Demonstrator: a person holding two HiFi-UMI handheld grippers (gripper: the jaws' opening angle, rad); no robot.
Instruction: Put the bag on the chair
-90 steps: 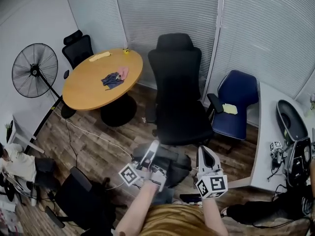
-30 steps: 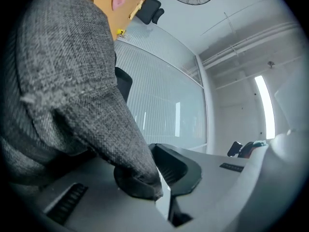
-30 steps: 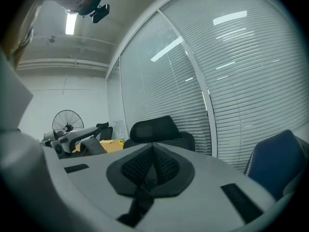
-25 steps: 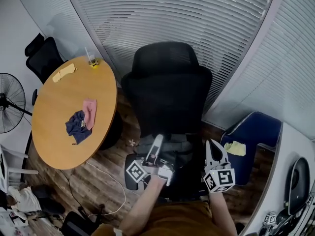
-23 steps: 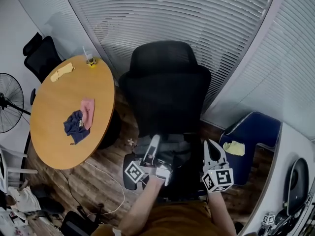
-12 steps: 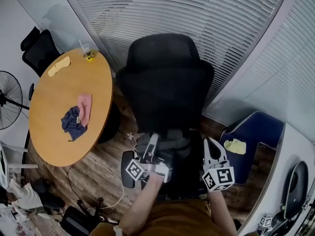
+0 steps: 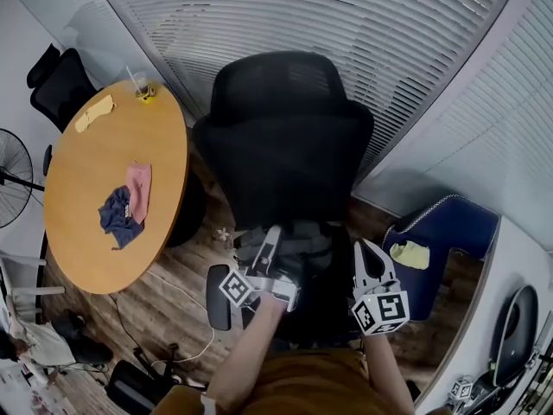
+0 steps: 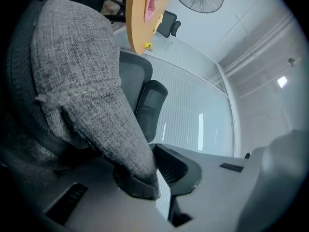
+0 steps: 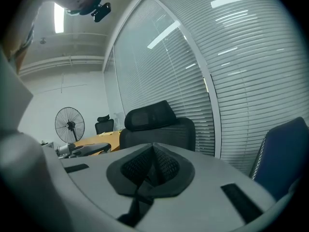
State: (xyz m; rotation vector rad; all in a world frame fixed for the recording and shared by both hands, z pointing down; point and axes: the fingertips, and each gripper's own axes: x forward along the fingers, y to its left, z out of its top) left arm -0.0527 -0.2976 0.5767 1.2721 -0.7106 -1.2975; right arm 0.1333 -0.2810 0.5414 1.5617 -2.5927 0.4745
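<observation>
Wooden floor [image 7: 186, 266] under black chair [image 7: 285, 154]; left fingers [image 7: 270, 247] pinch grey bag [image 8: 82, 71], right fingers [image 7: 367, 262] closed.

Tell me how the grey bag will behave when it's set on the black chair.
Probably floppy: the woven bag drapes in folds from the left gripper, which pinches one fold. It seems fairly light, since a pinch of cloth appears enough to hold it. On the chair it will likely slump rather than stand.

Blinds [image 7: 346, 33] cover window wall. Plank floor [image 7: 164, 309]. Round wooden table [image 7: 86, 249] at left, cloths [image 7: 117, 210] on it. Far chair [image 7: 56, 80] behind table, fan [image 7: 13, 180] at left edge. Blue chair [image 7: 449, 232] at right, white desk [image 7: 488, 318] beside it. Ceiling strip light [image 9: 59, 17] lit.
</observation>
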